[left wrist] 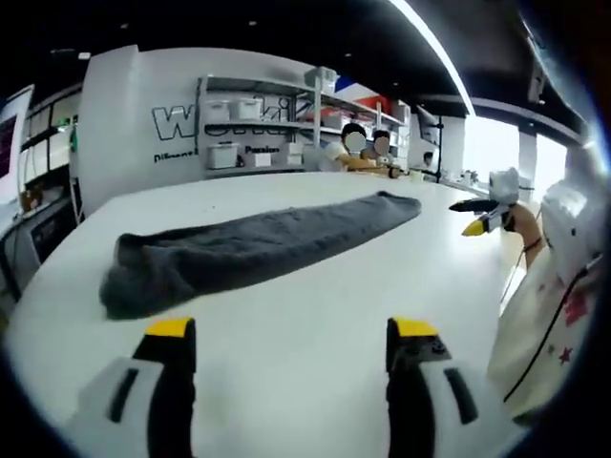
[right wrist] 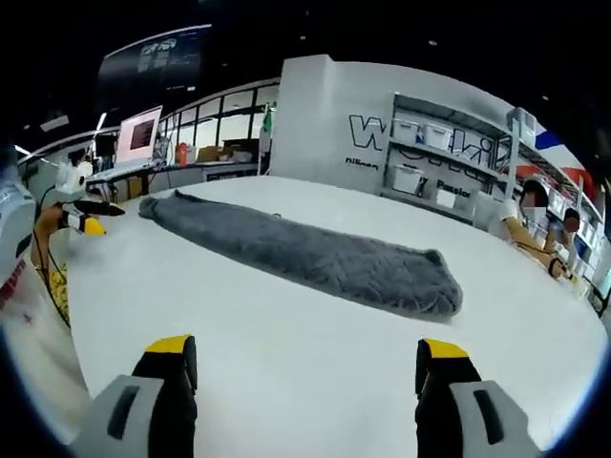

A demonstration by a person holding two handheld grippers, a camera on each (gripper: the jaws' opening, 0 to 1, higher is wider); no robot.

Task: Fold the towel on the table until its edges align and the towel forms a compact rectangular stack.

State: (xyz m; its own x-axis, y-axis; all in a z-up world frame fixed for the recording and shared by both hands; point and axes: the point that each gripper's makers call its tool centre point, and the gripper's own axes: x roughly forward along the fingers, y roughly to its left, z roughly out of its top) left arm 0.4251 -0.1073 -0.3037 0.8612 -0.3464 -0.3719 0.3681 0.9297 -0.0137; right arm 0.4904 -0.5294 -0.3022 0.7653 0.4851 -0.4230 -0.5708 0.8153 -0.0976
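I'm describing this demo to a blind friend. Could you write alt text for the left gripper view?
A long grey towel, loosely bunched lengthwise, lies across a white table. The left gripper, jaws open and yellow-tipped, hangs in front of it, holding nothing. The right gripper shows at the right edge above the table, with shelves of white bins behind.

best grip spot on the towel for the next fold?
Probably the two ends. The towel lies as a long, narrow strip on the table; each open gripper could come in along the strip's length, left gripper at its near bunched end, right gripper likewise.
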